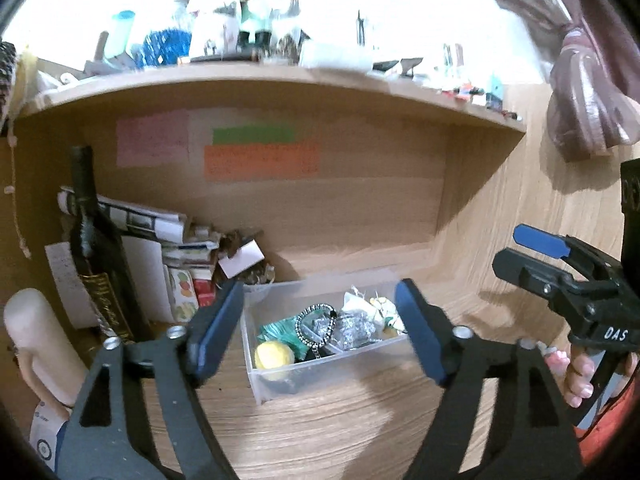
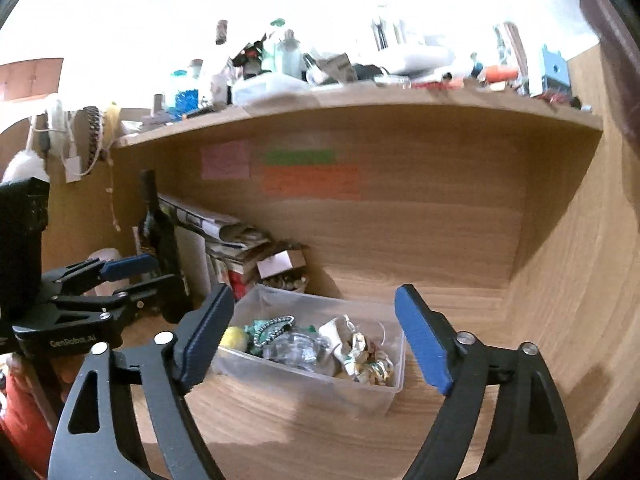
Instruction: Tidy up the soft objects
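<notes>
A: Where are the soft things?

B: In the clear plastic bin (image 1: 320,364) standing on the wooden desk (image 1: 320,432), under the shelf. A yellow ball (image 1: 274,354) lies in its near left corner, touching the wall. Beside the ball there is a teal tassel (image 1: 280,330), then a beaded bracelet (image 1: 316,326) lying over crumpled silvery wrapping (image 1: 352,330). Pale, yellow-patterned wrappers (image 2: 366,362) fill the other end.

A: And the tools?

B: The left gripper (image 1: 320,332) hangs spread wide in front of the bin, its blue pads on either side of the bin in its own view, holding nothing and touching nothing. The right gripper (image 2: 316,338) is also spread wide and empty, framing the same bin. From the left camera it shows at the right edge, above the desk and apart from the bin, with the person's hand (image 1: 580,376) on its handle. Whether something pink sits just behind that hand, I cannot tell clearly.

A: What stands around the bin?

B: To its left, against the back corner, a dark wine bottle (image 1: 94,256) stands upright in front of a leaning stack of papers and boxes (image 1: 176,248). A pale cylinder (image 1: 36,344) stands nearer the left edge. Pink, green and orange sticky notes (image 1: 260,156) are on the back panel. The shelf (image 1: 280,76) above is crowded with bottles and clutter, too blurred to name. A mauve curtain (image 1: 580,88) hangs at the upper right.
</notes>
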`<move>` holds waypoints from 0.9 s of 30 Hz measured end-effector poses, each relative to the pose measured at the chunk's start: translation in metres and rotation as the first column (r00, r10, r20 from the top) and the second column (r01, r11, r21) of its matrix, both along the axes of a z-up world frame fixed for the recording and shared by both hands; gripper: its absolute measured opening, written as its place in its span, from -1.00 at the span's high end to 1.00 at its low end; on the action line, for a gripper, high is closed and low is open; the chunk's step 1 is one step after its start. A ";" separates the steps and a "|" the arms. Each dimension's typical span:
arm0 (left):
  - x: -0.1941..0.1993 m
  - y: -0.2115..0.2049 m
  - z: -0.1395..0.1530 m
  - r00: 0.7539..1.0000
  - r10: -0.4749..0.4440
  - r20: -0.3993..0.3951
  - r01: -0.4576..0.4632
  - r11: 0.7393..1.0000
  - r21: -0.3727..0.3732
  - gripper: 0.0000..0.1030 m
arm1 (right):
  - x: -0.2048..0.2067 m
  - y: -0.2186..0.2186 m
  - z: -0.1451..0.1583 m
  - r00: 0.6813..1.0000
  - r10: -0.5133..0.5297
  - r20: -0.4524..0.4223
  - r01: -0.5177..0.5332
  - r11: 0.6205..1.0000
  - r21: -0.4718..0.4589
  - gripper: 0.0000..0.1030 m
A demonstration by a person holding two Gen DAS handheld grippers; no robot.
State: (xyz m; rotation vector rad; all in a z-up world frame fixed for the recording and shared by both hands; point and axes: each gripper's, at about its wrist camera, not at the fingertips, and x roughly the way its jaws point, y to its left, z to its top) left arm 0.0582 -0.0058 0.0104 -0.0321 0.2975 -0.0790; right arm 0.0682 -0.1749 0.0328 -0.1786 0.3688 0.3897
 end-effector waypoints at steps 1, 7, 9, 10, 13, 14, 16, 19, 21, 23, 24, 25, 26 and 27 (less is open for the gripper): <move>-0.004 -0.001 0.001 1.000 0.005 0.008 -0.005 1.000 0.000 -0.73 | -0.003 0.001 0.000 1.000 -0.001 0.007 0.001 1.000 0.000 -0.69; -0.020 -0.004 0.000 0.999 0.011 0.030 -0.011 1.000 0.003 -0.95 | -0.015 -0.001 -0.002 1.000 -0.007 0.025 0.006 1.000 0.020 -0.98; -0.024 -0.007 0.000 0.999 0.019 0.041 -0.020 1.000 0.015 -0.97 | -0.019 -0.002 -0.003 1.000 -0.009 0.024 0.008 1.000 0.027 -0.98; -0.026 -0.008 -0.001 0.999 0.019 0.045 -0.020 1.000 0.018 -0.98 | -0.020 -0.002 -0.004 1.000 -0.011 0.022 0.010 1.000 0.029 -0.99; -0.030 -0.009 -0.002 0.999 0.020 0.050 -0.021 1.000 0.015 -0.99 | -0.021 -0.004 -0.006 1.000 -0.016 0.014 0.015 0.999 0.036 -1.00; -0.030 -0.009 -0.002 0.999 0.019 0.050 -0.019 1.000 0.015 -1.00 | -0.023 -0.004 -0.007 1.000 -0.022 0.013 0.022 0.999 0.037 -1.00; -0.031 -0.010 -0.003 0.999 0.016 0.050 -0.017 1.000 0.015 -1.00 | -0.023 -0.005 -0.009 1.000 -0.026 0.008 0.026 0.999 0.039 -1.00; -0.032 -0.011 -0.003 0.998 0.011 0.054 -0.012 1.000 0.016 -1.00 | -0.024 -0.006 -0.010 1.000 -0.031 0.004 0.031 0.999 0.042 -1.00; -0.032 -0.011 -0.003 0.998 0.007 0.056 -0.008 1.000 0.017 -1.00 | -0.025 -0.007 -0.009 0.999 -0.035 0.006 0.035 0.999 0.042 -1.00; -0.032 -0.011 -0.004 0.998 0.004 0.056 -0.005 1.000 0.015 -1.00 | -0.026 -0.007 -0.009 0.999 -0.038 0.009 0.037 0.998 0.043 -1.00; -0.032 -0.010 -0.004 0.998 0.003 0.056 -0.004 1.000 0.014 -1.00 | -0.027 -0.007 -0.008 0.999 -0.038 0.010 0.038 0.998 0.043 -1.00; -0.032 -0.010 -0.004 0.998 0.003 0.056 -0.004 1.000 0.014 -1.00 | -0.027 -0.007 -0.008 0.999 -0.038 0.011 0.038 0.998 0.042 -1.00; -0.031 -0.010 -0.004 0.998 0.004 0.056 -0.005 1.000 0.014 -1.00 | -0.028 -0.007 -0.008 0.999 -0.039 0.013 0.039 0.998 0.042 -1.00; -0.031 -0.010 -0.004 0.998 0.005 0.056 -0.006 1.000 0.014 -1.00 | -0.028 -0.007 -0.008 0.999 -0.039 0.014 0.039 0.998 0.042 -1.00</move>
